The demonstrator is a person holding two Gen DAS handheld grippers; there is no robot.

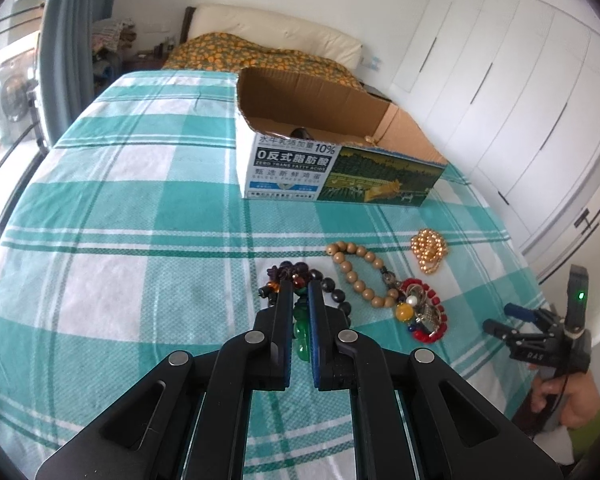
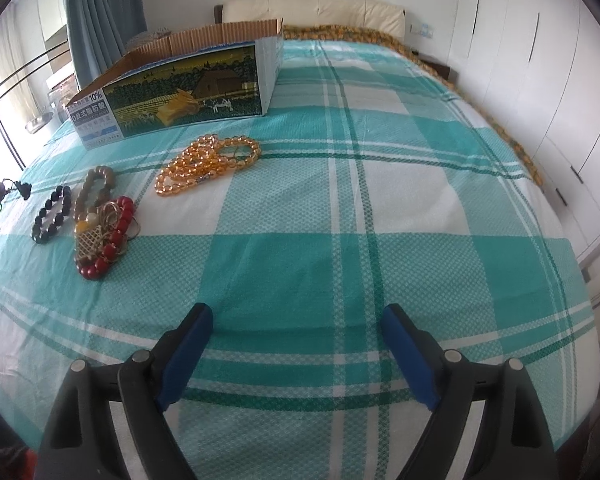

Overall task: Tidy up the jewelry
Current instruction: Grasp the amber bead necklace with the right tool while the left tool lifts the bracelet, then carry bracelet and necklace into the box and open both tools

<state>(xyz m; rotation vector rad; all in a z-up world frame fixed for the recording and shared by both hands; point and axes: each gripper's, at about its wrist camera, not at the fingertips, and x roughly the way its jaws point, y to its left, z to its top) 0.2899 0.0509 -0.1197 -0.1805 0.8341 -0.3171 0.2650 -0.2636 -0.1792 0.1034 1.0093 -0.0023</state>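
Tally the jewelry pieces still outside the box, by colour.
Amber-gold bead strand: 1
Tan wooden bead bracelet: 1
Black bead bracelet: 1
Red bead bracelet, tangled with gold trinkets: 1
Green bead piece, pinched in the left tool: 1
Total: 5

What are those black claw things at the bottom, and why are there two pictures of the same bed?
The claws are grabbers that a person holds, one in each hand. Each carries a small camera looking out along its two fingers, so you get two pictures: one from the left gripper, one from the right gripper.

On the green checked bedsheet lie pieces of jewelry: a tan wooden bead bracelet, a golden bead necklace, a red bead tangle and a black bead bracelet. Behind them stands an open cardboard box.

The left gripper is pinched shut on a green pendant attached to dark beads. The right gripper is open and holds nothing.
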